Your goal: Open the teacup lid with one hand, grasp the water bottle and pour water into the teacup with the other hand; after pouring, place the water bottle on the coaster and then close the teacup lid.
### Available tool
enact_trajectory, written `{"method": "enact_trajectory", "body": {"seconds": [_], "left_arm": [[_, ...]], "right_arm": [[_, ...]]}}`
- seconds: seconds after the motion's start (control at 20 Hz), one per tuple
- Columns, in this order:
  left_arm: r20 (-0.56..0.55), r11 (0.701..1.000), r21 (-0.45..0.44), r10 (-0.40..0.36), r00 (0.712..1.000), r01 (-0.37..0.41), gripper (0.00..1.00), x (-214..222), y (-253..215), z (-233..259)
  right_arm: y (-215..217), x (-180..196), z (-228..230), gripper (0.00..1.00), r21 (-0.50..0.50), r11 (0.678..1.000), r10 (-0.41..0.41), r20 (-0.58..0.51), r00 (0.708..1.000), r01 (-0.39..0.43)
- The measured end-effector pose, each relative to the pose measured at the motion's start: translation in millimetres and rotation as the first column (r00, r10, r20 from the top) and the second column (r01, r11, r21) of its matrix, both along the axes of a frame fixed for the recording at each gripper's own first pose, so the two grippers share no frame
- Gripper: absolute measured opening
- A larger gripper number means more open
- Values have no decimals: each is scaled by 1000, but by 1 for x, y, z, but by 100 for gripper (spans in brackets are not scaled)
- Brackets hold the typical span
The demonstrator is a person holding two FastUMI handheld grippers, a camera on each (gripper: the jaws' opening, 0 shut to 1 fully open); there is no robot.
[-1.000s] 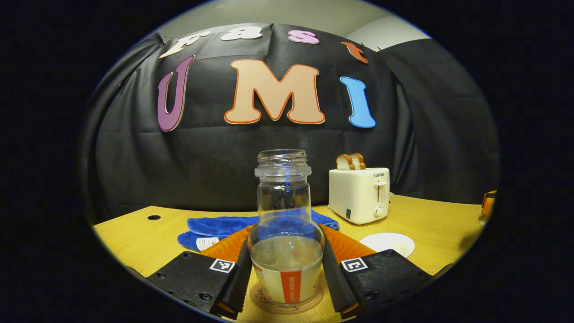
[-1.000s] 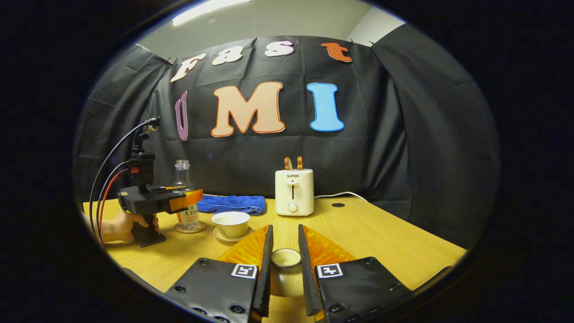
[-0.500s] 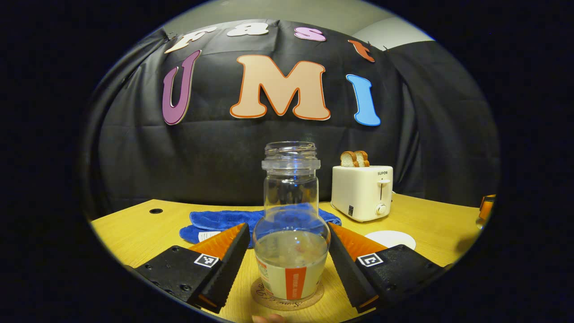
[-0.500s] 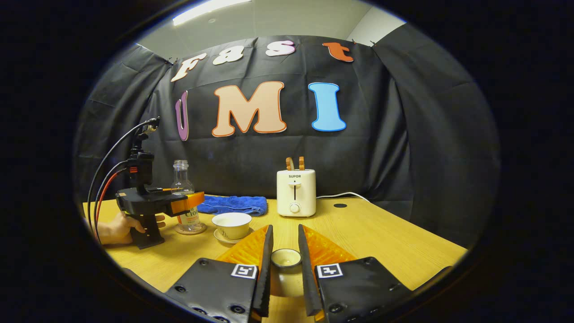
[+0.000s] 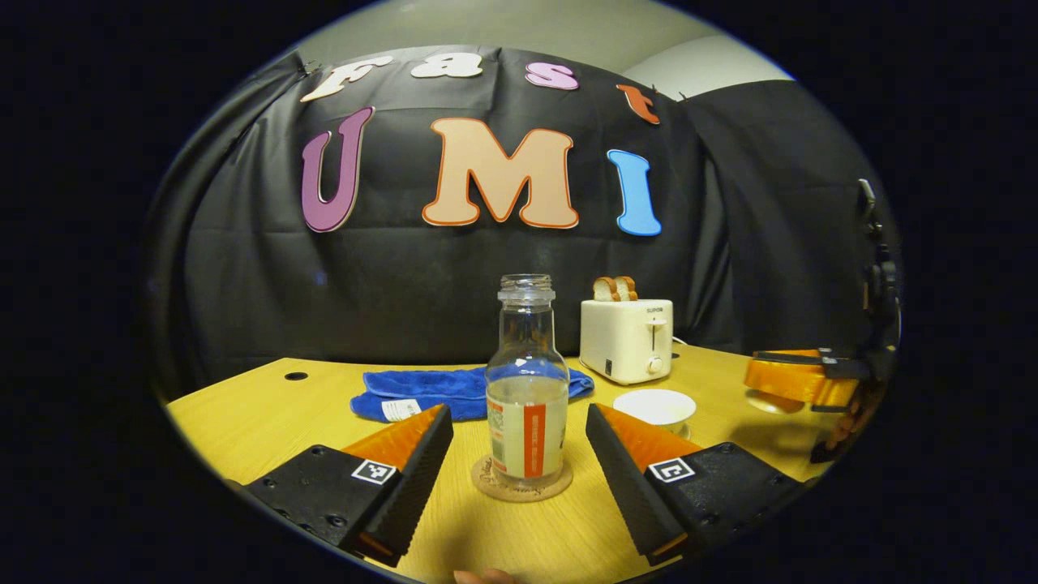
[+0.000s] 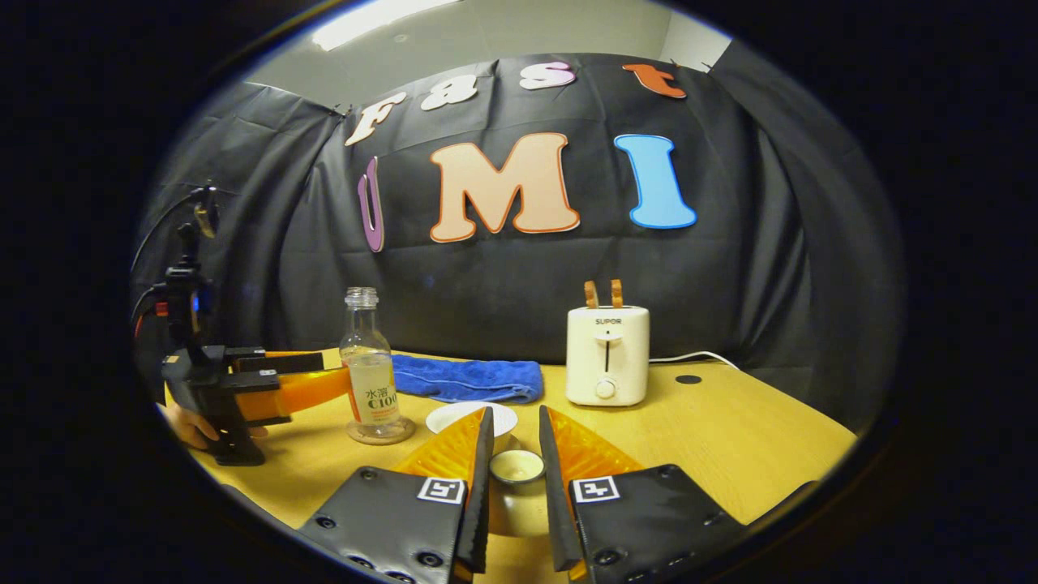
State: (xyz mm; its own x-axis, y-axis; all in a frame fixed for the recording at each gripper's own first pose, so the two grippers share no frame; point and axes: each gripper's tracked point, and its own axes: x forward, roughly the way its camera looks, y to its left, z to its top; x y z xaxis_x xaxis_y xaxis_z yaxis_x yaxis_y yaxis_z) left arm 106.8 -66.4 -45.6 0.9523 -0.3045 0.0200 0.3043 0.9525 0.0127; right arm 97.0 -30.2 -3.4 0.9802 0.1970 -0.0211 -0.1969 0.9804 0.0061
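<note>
Two grippers: I see both, each in its own view and each again, farther off, in the other's.
Left gripper (image 5: pixel 519 426): my fingers stand wide apart, one on each side of the water bottle, touching nothing. In the right gripper view it sits at 9 o'clock (image 6: pixel 336 380), with a hand (image 6: pixel 190 426) on its grip.
Water bottle (image 5: pixel 527 389): upright on the coaster (image 5: pixel 522 485) at 6 o'clock in the left gripper view, cap off, liquid filling the lower part. It stands free between my left fingers with a gap on either side. In the right gripper view it is at 9 o'clock (image 6: pixel 371 381), the coaster (image 6: pixel 381 431) under it.
Right gripper (image 6: pixel 512 454): my fingers are drawn in close and clamped on the teacup lid (image 6: pixel 517 466), its knob up between them. In the left gripper view this gripper is at 3 o'clock (image 5: pixel 799 380).
Teacup: (image 5: pixel 654 408) open, on its saucer, at 4 o'clock from the bottle in the left gripper view. In the right gripper view (image 6: pixel 454 415) it lies just beyond my right fingertips, partly hidden by them.
Table (image 6: pixel 730 438): yellow wood.
Blue cloth (image 6: pixel 470 380): folded, at 12 o'clock behind the teacup.
Toaster (image 6: pixel 606 365): at 1 o'clock, two slices of bread (image 6: pixel 601 294) standing in it.
</note>
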Motion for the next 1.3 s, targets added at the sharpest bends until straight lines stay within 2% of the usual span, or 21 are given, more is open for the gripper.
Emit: {"method": "enact_trajectory", "body": {"seconds": [0.1, 0.35, 0.65, 1.15, 1.2, 1.3], "left_arm": [[3, 1000, 1, -31, 1000, 31, 96, -19, 6, 1], [3, 999, 1, 36, 999, -36, 96, -48, 45, 2], [0, 999, 4, 46, 999, -46, 96, -61, 56, 2], [-1, 999, 4, 37, 999, -37, 96, -62, 54, 2], [-2, 999, 4, 37, 999, -37, 100, -63, 54, 2], [-2, 999, 4, 36, 999, -36, 96, -63, 55, 2]], "right_arm": [[8, 13, 0, 34, 1, 1000, 12, -1, 1000, -12], [28, 53, -2, 34, 2, 1000, 5, -2, 1000, -5], [50, 89, -10, 34, -17, 1000, 11, -28, 1000, -11], [67, 101, -26, 34, -119, 992, 19, -124, 992, -34], [66, 102, -28, 34, -125, 992, 16, -132, 991, -32], [67, 103, -29, 34, -126, 992, 12, -143, 990, -30]]}}
